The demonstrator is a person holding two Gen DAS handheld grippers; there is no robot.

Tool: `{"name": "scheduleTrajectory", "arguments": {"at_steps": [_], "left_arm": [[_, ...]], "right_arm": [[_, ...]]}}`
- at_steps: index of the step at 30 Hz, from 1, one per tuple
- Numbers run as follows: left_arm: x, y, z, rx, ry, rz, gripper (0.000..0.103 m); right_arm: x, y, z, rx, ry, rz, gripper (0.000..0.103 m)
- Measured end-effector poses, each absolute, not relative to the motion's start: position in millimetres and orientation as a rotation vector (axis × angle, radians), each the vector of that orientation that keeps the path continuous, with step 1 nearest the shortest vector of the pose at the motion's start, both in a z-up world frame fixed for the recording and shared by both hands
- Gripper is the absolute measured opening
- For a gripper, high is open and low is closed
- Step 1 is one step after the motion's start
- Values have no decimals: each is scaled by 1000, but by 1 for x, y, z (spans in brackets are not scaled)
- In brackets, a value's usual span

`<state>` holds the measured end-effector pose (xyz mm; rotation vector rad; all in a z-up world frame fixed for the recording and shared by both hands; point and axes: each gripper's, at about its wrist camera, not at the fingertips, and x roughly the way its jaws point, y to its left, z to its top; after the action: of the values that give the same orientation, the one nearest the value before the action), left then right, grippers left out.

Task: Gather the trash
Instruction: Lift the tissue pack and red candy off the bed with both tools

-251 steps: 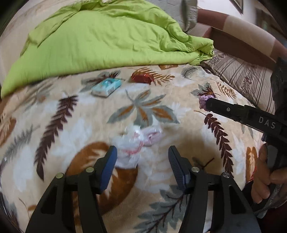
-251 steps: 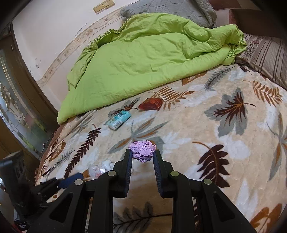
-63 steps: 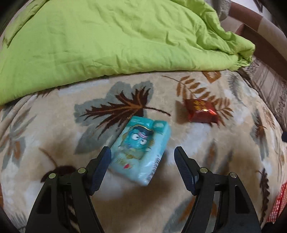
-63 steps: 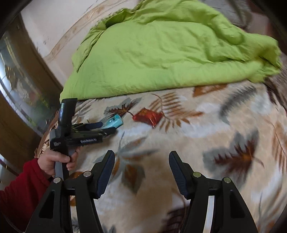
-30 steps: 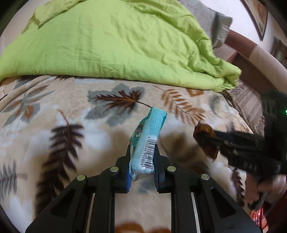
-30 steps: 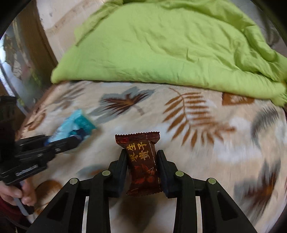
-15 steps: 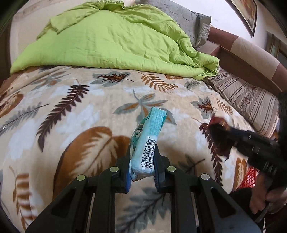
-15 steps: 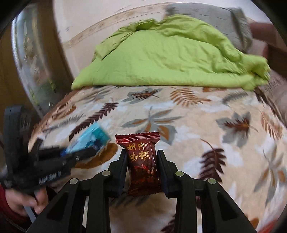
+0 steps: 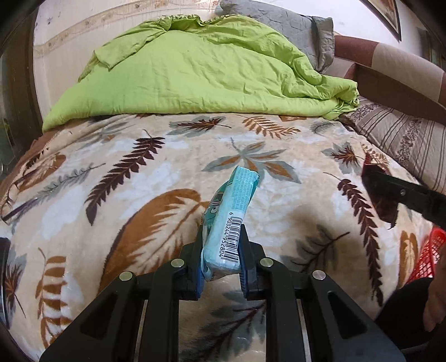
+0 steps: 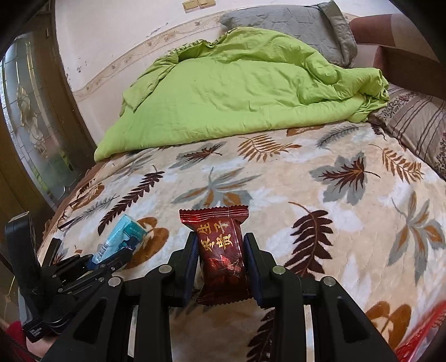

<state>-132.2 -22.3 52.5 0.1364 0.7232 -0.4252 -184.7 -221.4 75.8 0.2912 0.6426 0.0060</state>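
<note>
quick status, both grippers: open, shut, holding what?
Left gripper: shut on the light blue tissue pack, held above the leaf-print blanket.
Right gripper: shut on the dark red snack wrapper.

Only a sliver of the red basket (image 9: pixel 426 257) shows at the right edge of the left wrist view, so no idea what's inside. The lower end of the blue tissue pack (image 9: pixel 229 225) is tucked between the left hand-held gripper (image 9: pixel 220 260) pads. In the left wrist view the dark red snack wrapper (image 9: pixel 379 195) is mostly covered by the right hand-held gripper (image 10: pixel 221 257), print unreadable there. The picture frame (image 9: pixel 386 12) is cut off in the top corner.
</note>
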Motion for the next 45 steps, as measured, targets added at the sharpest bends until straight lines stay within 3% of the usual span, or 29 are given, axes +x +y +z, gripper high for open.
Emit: {"name": "scheduleTrajectory", "arguments": {"at_steps": [45], "left_arm": [[-129,-33,50,213,693,-417,19]], "right_arm": [[-179,-218,72,285,655,20,35]]}}
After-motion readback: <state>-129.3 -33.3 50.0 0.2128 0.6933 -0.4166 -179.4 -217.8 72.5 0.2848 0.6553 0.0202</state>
